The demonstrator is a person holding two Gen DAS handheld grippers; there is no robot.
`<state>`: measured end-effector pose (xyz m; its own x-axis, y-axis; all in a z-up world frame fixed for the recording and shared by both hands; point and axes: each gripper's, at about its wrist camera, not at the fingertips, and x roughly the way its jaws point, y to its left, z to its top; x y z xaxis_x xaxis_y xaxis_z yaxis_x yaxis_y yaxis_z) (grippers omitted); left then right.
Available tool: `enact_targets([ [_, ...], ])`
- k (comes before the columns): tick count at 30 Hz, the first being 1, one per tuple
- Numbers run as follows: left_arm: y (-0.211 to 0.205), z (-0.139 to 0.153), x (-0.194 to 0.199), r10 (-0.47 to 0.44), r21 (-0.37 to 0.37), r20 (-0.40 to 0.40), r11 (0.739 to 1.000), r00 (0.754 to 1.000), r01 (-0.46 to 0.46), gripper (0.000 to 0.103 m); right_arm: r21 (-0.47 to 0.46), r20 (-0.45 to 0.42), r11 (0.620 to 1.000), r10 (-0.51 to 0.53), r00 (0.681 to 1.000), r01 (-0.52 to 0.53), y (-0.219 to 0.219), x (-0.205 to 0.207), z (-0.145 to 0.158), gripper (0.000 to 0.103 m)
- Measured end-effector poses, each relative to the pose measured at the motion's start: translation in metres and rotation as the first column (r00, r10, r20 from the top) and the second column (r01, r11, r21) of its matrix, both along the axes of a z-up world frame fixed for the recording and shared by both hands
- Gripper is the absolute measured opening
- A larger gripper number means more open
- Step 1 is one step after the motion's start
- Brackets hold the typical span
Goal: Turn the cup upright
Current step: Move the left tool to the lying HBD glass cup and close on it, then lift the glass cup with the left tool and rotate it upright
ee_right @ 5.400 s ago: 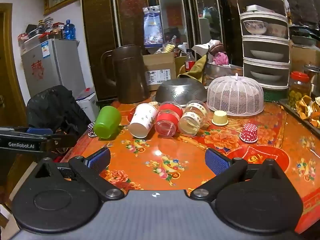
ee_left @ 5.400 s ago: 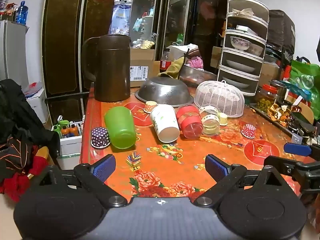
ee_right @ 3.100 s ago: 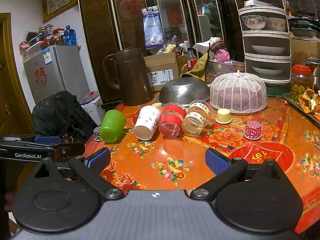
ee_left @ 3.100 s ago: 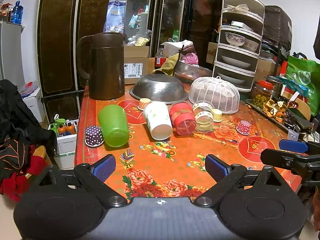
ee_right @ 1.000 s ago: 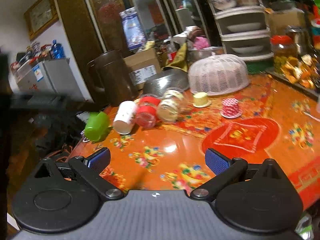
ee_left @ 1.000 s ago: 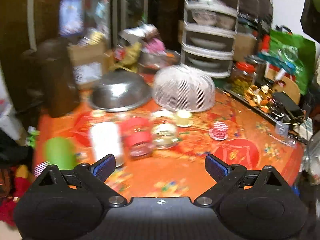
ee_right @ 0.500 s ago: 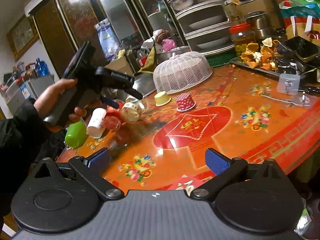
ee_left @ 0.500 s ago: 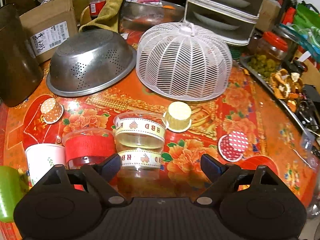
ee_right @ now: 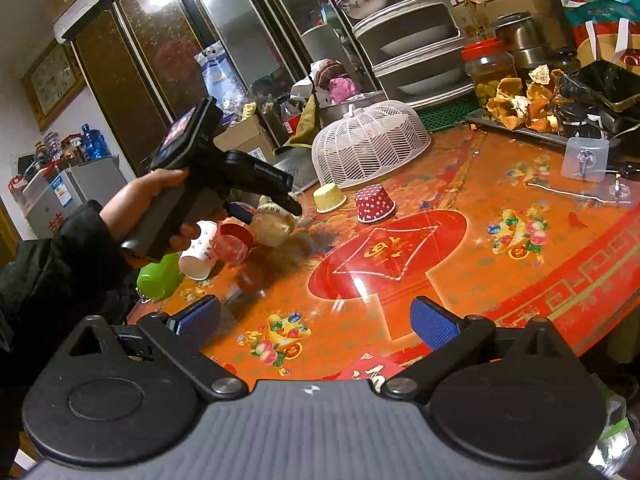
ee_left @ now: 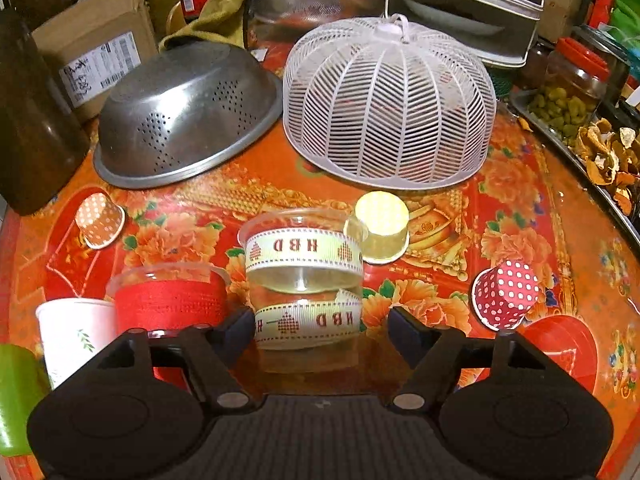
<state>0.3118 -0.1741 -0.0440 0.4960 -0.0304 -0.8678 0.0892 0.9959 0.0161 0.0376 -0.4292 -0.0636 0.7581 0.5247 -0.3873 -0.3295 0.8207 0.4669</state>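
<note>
A clear plastic cup with cream "HBD" ribbons (ee_left: 306, 280) lies on its side on the orange floral table (ee_left: 520, 208), its base towards me. My left gripper (ee_left: 320, 330) is open, its fingers on either side of the cup's near end with small gaps. The same cup (ee_right: 276, 220) shows in the right wrist view under the left gripper (ee_right: 276, 204). My right gripper (ee_right: 314, 320) is open and empty above the table's near edge, well away from the cups.
Beside the clear cup lie a red-banded clear cup (ee_left: 170, 300), a white paper cup (ee_left: 76, 332) and a green cup (ee_left: 16, 392). Small upturned cups: yellow (ee_left: 380, 226), red dotted (ee_left: 504, 300), orange dotted (ee_left: 98, 220). A steel colander (ee_left: 188, 112) and white mesh cover (ee_left: 388, 100) stand behind.
My left gripper has swung in over the table and come down close around the HBD cup. My right gripper has drawn back to the right.
</note>
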Motion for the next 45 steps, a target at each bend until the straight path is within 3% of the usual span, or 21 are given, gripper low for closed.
enact_targets([
  [2, -0.002, -0.002, 0.001, 0.001, 0.018, 0.003, 1.0, 1.0, -0.001, 0.076, 0.0, -0.002, 1.0, -0.001, 1.0, 0.001, 0.0, 0.0, 0.0, 0.102],
  [7, -0.003, -0.006, 0.004, 0.005, -0.001, -0.006, 1.0, 1.0, -0.005, 0.061, -0.001, -0.006, 1.0, -0.001, 1.0, 0.001, 0.0, -0.002, 0.0, 0.102],
  [15, -0.001, 0.012, -0.017, -0.001, -0.018, 0.048, 1.0, 0.999, 0.002, 0.058, 0.002, -0.011, 1.0, 0.0, 1.0, 0.0, 0.001, -0.004, 0.002, 0.102],
  [20, 0.007, 0.062, -0.065, -0.051, -0.049, 0.131, 0.997, 0.99, 0.058, 0.058, 0.0, -0.01, 1.0, 0.011, 1.0, -0.011, 0.008, -0.006, 0.005, 0.102],
  [26, 0.039, 0.11, -0.164, -0.064, -0.042, 0.255, 0.996, 0.965, 0.077, 0.058, 0.002, -0.012, 0.999, 0.041, 0.999, -0.041, 0.024, -0.009, 0.01, 0.102],
  [29, 0.059, 0.102, -0.218, -0.036, -0.064, 0.272, 0.996, 0.962, 0.055, 0.058, -0.002, -0.025, 0.998, 0.061, 0.998, -0.061, 0.036, -0.012, 0.008, 0.102],
  [36, 0.096, 0.052, -0.295, 0.03, -0.169, 0.189, 0.986, 0.981, 0.002, 0.058, -0.046, -0.102, 0.99, 0.127, 0.987, -0.133, 0.074, -0.012, 0.002, 0.102],
  [42, 0.111, 0.039, -0.328, 0.062, -0.177, 0.16, 0.984, 0.985, -0.033, 0.058, -0.071, -0.128, 0.983, 0.157, 0.979, -0.167, 0.095, -0.015, 0.006, 0.102],
  [45, 0.116, 0.029, -0.324, 0.083, -0.198, 0.14, 0.979, 0.987, -0.055, 0.058, -0.065, -0.131, 0.982, 0.166, 0.977, -0.175, 0.103, -0.014, 0.008, 0.102],
])
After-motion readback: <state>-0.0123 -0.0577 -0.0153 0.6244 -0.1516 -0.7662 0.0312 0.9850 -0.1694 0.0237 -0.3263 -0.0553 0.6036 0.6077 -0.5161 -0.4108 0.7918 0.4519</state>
